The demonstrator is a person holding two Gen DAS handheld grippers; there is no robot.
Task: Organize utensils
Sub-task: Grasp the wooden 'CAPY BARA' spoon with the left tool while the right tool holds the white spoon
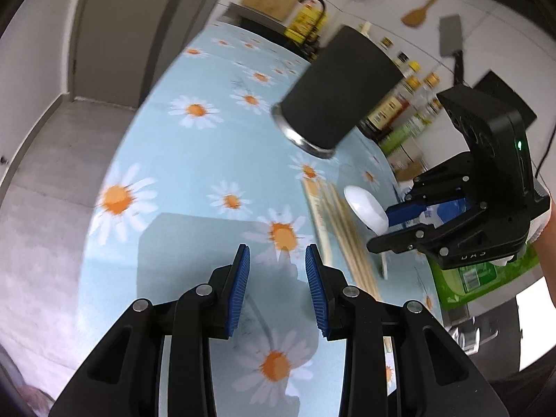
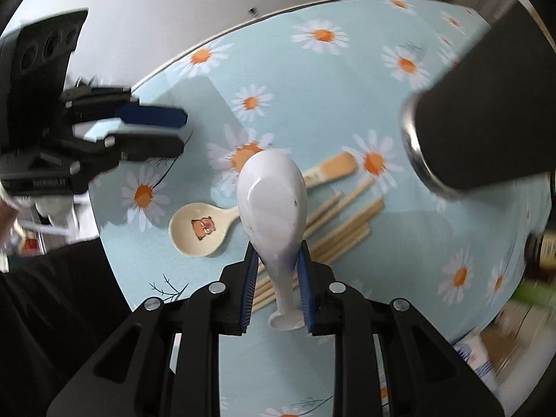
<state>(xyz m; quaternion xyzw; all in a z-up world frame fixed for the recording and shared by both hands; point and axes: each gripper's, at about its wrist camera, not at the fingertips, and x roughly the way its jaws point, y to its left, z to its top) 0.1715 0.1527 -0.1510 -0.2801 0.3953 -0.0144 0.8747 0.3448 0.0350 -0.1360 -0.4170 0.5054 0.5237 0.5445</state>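
The left tool [image 1: 277, 290] hangs over the daisy-print surface [image 1: 194, 160] with its pads well apart and nothing between them. In the right wrist view it shows at the left edge [image 2: 153, 132], off to the side of the utensils and well apart from the holder.

On the surface lie a cream spoon [image 2: 199, 229] with a cartoon animal in its bowl, then a bundle of chopsticks [image 2: 342, 222] fanned together, and a wooden spatula [image 2: 333, 168] just beyond them. All point roughly toward the holder.

The right tool [image 2: 277, 279] is closed on the neck of a white spoon [image 2: 272, 201], bowl forward and handle end back between the pads, lifted clear of the chopsticks beneath it. Its long axis runs along the tool's fingers.

The black holder [image 2: 486, 114], a cylinder with a metal rim at its foot, stands toward the far right of the surface, right of and ahead of the spoon. Its mouth is out of view in both pictures, so what it holds cannot be told. The right tool is the nearer one; my guess is the spoon must swing right and tip upright to drop in.
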